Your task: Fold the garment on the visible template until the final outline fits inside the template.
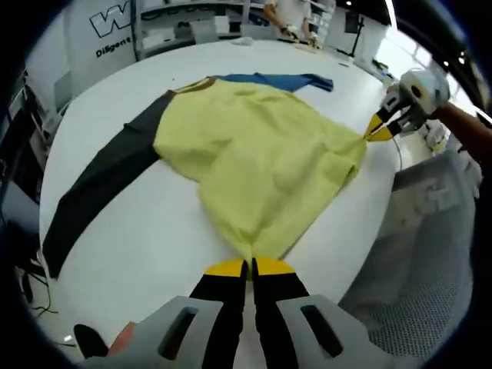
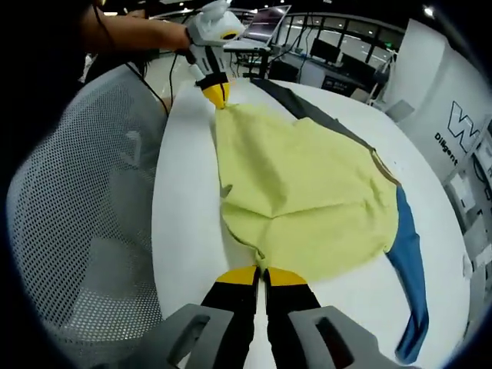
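Observation:
A yellow shirt (image 1: 254,146) with one dark grey sleeve (image 1: 100,184) and one blue sleeve (image 1: 284,79) lies on a white table (image 1: 146,238). My left gripper (image 1: 250,265) is shut on the shirt's hem corner nearest me. My right gripper (image 1: 377,131) pinches the other hem corner at the right. In the right gripper view the shirt (image 2: 307,192) spreads ahead, my right gripper (image 2: 261,273) is shut on its near corner, and my left gripper (image 2: 217,94) holds the far corner. The blue sleeve (image 2: 411,269) trails right, the dark sleeve (image 2: 307,108) runs away at the top.
A grey mesh chair (image 2: 77,231) stands against the table's edge on my side; its mesh (image 1: 430,261) also sits at the right of the left gripper view. A person (image 1: 292,15) stands at the table's far end. Shelves and a white sign (image 1: 115,31) line the back.

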`<state>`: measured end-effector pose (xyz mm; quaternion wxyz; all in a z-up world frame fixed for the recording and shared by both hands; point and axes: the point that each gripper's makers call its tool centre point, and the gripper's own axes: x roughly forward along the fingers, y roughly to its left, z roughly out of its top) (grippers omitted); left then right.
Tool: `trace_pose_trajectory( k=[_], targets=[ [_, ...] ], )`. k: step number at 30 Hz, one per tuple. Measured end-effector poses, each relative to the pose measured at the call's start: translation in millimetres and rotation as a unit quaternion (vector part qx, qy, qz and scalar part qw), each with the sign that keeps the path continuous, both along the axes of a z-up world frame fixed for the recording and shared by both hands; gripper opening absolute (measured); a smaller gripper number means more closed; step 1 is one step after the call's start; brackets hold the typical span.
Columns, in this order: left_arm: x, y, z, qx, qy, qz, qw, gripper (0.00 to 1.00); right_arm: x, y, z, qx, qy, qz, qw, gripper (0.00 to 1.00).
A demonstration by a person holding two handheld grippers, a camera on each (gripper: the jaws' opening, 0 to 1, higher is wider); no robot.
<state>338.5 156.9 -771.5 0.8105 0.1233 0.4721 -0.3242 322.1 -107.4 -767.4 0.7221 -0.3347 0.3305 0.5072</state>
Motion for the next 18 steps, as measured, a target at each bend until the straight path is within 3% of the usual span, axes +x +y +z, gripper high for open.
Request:
trace_pose_trajectory(
  k=[8,14,18],
  targets=[
    [-20.6,12.5,-18.0,0.019,0.032,-0.002,0.9993,0.0,-9.2,-13.1,-10.5,-0.027,0.011,0.015,0.9995,0.0],
    [-29.3,24.9,-28.2,0.037,0.044,0.003,0.9983,0.0,-18.8,-33.6,-25.6,-0.088,0.019,0.042,0.9951,0.0],
    [-34.4,29.3,-29.6,0.043,0.047,0.0,0.998,0.0,-28.1,-42.0,-32.2,-0.104,0.036,0.055,0.9925,0.0]
  ],
)
